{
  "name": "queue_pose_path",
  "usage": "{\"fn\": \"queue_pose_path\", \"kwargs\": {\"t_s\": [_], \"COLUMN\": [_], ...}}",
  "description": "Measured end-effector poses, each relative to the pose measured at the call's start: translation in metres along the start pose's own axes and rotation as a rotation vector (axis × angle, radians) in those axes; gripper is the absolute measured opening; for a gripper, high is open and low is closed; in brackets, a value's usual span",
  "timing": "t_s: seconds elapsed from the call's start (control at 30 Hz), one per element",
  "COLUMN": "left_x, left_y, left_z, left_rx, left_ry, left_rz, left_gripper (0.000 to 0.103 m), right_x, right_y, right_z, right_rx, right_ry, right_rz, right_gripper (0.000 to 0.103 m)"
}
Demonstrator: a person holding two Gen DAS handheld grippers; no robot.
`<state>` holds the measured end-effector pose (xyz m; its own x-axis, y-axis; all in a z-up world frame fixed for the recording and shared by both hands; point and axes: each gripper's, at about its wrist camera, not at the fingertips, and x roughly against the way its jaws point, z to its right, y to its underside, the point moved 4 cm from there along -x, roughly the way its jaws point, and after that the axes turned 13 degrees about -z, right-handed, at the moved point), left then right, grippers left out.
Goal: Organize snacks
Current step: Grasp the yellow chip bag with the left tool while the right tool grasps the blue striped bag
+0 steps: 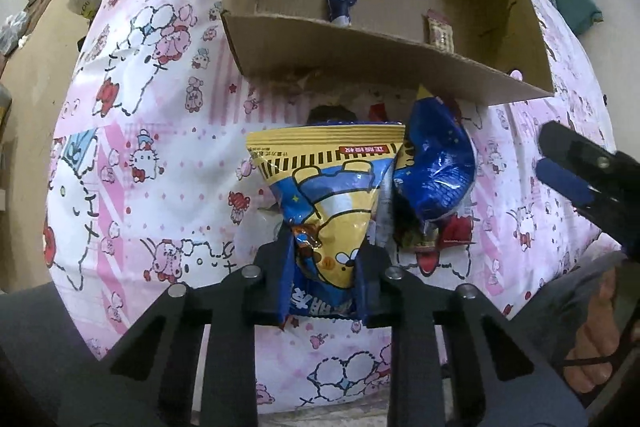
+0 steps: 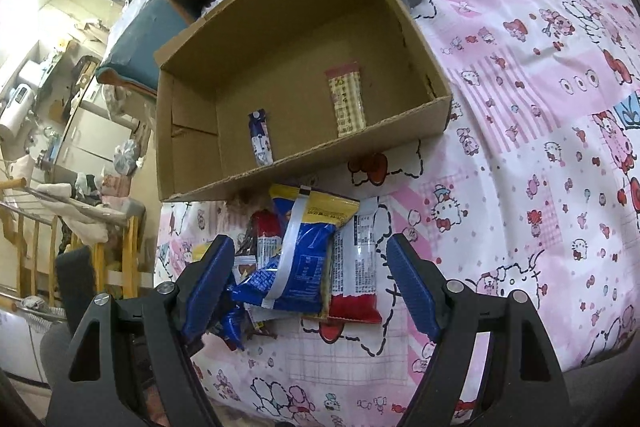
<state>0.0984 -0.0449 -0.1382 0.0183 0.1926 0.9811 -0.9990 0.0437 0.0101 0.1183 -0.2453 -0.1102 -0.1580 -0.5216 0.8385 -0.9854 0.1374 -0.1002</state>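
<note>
The left tool [image 1: 324, 267] is clamping the yellow-and-blue snack bag [image 1: 332, 187] at lower centre, on the bed's pink sheet [image 1: 160, 147]. The right tool [image 2: 310, 287] is hovering apart over the snack pile [image 2: 304, 267]. Next, I'd guess, it is lifting the bag into the cardboard box [image 1: 360, 67] at upper centre, clearing its near wall.

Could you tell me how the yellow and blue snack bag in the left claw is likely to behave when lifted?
The yellow and blue snack bag looks puffy, so probably light. Its glossy, crinkled film may slip or deform where the left claw pinches it. The free top will likely flop.
</note>
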Motion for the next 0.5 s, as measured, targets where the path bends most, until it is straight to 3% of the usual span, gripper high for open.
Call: {"fn": "queue_pose_path", "kwargs": {"t_s": [0.13, 0.37, 0.47, 0.5], "left_x": [0.004, 0.008, 0.011, 0.012], "left_y": [0.001, 0.001, 0.001, 0.001], "left_z": [-0.006, -0.011, -0.012, -0.012], "left_rx": [0.015, 0.034, 0.034, 0.035], "left_ry": [0.001, 0.003, -0.003, -0.004], "left_rz": [-0.001, 0.013, 0.028, 0.03], "left_gripper": [0.021, 0.02, 0.02, 0.02], "right_x": [-0.022, -0.063, -0.075, -0.08], "right_y": [-0.003, -0.009, -0.009, -0.008], "right_z": [-0.003, -0.012, -0.016, -0.017], "right_rx": [-0.015, 0.019, 0.061, 0.066], "right_ry": [-0.05, 0.027, 0.075, 0.07], "right_rz": [-0.081, -0.189, -0.207, -0.227], "right_gripper": [0.081, 0.076, 0.063, 0.052]}}
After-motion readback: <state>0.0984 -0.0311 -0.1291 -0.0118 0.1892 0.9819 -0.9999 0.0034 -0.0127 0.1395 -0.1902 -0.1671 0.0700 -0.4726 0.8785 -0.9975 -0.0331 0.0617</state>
